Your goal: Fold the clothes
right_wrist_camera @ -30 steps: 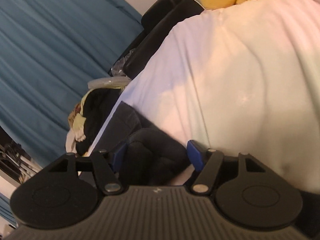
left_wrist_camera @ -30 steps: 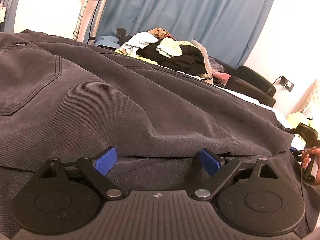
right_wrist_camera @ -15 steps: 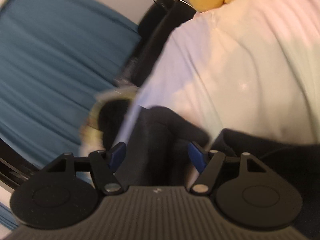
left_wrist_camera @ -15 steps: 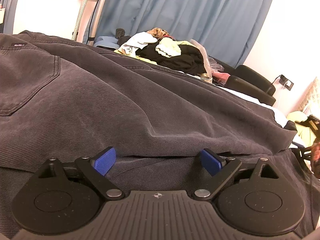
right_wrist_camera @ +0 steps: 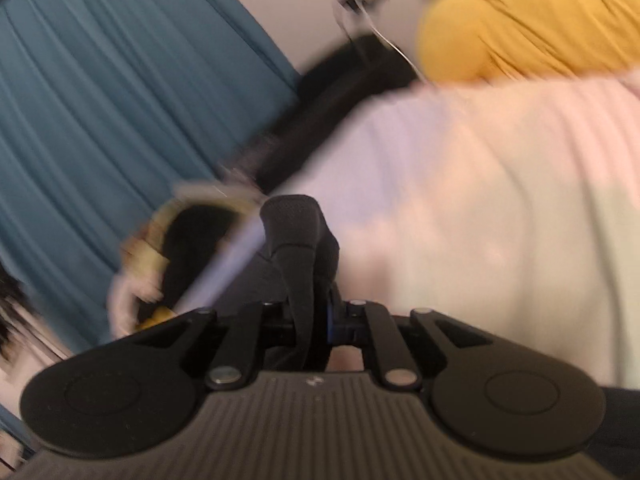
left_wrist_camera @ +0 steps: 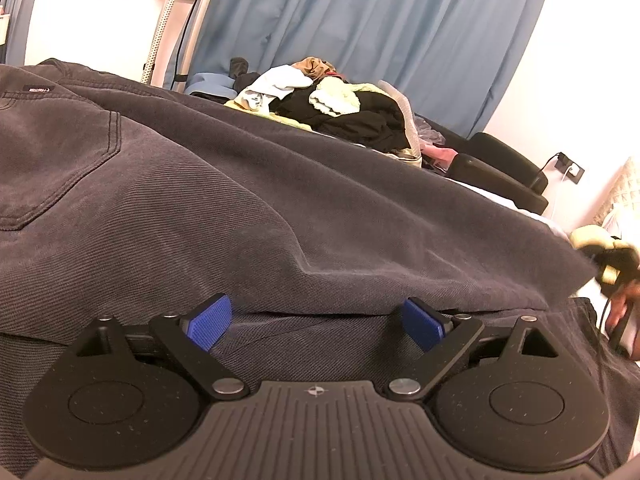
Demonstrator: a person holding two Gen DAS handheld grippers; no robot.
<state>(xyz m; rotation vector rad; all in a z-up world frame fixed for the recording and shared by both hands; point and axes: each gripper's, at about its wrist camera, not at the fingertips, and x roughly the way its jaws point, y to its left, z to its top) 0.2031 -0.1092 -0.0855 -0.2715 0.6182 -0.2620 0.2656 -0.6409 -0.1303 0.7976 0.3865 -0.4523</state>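
The right claw (right_wrist_camera: 316, 326) has been drawn shut on a fold of the dark grey trousers (left_wrist_camera: 248, 208): a second ago its blue pads stood apart around a hump of that cloth, and now they are pressed together, with a ridge of the fabric (right_wrist_camera: 298, 248) pinched up between them. The right wrist view is smeared by motion, so the claw is judged to be moving with its catch; which way cannot be told.

The left claw (left_wrist_camera: 318, 324) has not been changed. Its blue pads are spread wide, nothing is held between them, and it is kept low at the near edge of the trousers, where an upper layer of cloth is seen lying over a lower one. The trousers are spread across the bed (right_wrist_camera: 500, 208), the back pocket (left_wrist_camera: 56, 168) towards the left. At the far right of the left wrist view a blurred hand (left_wrist_camera: 618, 312) with its tool is seen by the trouser end.

A pile of mixed clothes (left_wrist_camera: 340, 108) is left further back on the bed before the blue curtain (left_wrist_camera: 380, 28).

From the fresh grip it is judged that the end of the trousers is being taken up for a fold. Whether the doubled layer is a fold already made cannot be settled.
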